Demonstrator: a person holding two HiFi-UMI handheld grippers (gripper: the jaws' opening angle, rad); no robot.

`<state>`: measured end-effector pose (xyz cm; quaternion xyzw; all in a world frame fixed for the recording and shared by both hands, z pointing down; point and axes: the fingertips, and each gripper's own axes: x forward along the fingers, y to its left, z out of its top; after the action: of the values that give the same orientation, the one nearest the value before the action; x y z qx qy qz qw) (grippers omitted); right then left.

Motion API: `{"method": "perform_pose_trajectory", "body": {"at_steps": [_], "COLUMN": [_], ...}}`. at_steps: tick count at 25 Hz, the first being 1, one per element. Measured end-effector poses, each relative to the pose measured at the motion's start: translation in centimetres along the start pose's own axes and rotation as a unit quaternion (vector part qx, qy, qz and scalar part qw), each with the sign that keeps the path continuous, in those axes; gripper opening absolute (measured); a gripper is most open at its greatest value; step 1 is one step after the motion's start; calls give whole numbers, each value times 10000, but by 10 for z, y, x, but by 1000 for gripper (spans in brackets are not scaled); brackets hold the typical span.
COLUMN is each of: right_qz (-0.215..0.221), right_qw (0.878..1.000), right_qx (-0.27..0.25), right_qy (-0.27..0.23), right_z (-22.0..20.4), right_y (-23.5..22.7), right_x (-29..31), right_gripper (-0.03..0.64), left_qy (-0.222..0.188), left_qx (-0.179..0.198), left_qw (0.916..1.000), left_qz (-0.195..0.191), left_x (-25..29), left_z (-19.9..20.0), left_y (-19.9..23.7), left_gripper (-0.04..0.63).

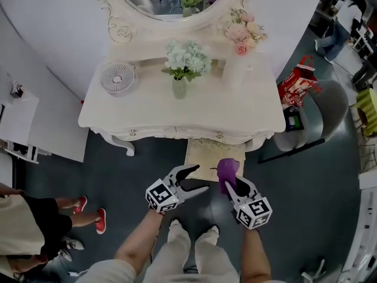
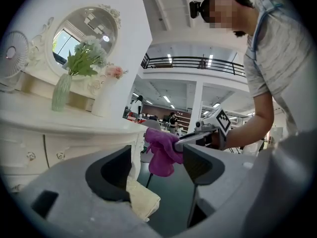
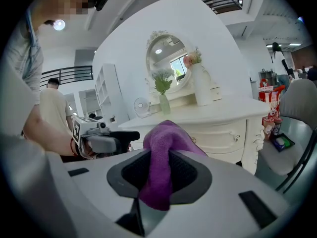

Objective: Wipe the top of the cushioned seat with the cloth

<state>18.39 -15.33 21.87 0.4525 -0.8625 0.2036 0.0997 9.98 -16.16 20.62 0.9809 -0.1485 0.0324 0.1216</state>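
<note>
Cloth (image 1: 227,168) pinched tight in the right gripper (image 1: 231,181) hangs at the cushioned seat's (image 1: 203,151) near edge, ready to wipe, while the left gripper (image 1: 199,178) hovers alongside, jaws wide, holding nothing.

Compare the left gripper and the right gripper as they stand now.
The left gripper has its jaws apart, empty; the right gripper clamps the purple cloth. The left gripper angles across toward the right gripper, which faces the dresser. Both hover by the cushioned seat.
</note>
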Motion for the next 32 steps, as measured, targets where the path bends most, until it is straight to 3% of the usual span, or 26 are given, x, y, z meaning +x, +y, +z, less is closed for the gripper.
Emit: {"method": "perform_pose_trajectory", "body": {"at_steps": [3,10,14,19,23,32], "right_qz": [-53,-85,-63,118,218,91], "right_qw": [9999,9992,9988,9980,9957,9909], "right_qx": [-74,-312,-376,-104,-271,-570], "right_qy": [-100,-222,-299,-619,-853,-1213], "right_z": [-17,-69,-105,-133,-151,-186], "right_y": [-17,-47,-61,-72,-80,-85], "right_x": [16,54,73,97,116,128], "right_gripper": [97,97,97,97,97,97], "left_qy": [60,-301,-163,-5,4,-231], "left_qx": [137,240,514,516,817,1113], "left_qw": [9998,9992,9984,9982,9962,9926], "left_qz": [-93,85,173,308,309,429], "left_x": [5,15,24,33,41,39], "left_z": [-28,-88,-132,-176,-204,-249], "left_y": [12,49,66,94,109,121], "left_gripper": [357,391,394,431,460,491]}}
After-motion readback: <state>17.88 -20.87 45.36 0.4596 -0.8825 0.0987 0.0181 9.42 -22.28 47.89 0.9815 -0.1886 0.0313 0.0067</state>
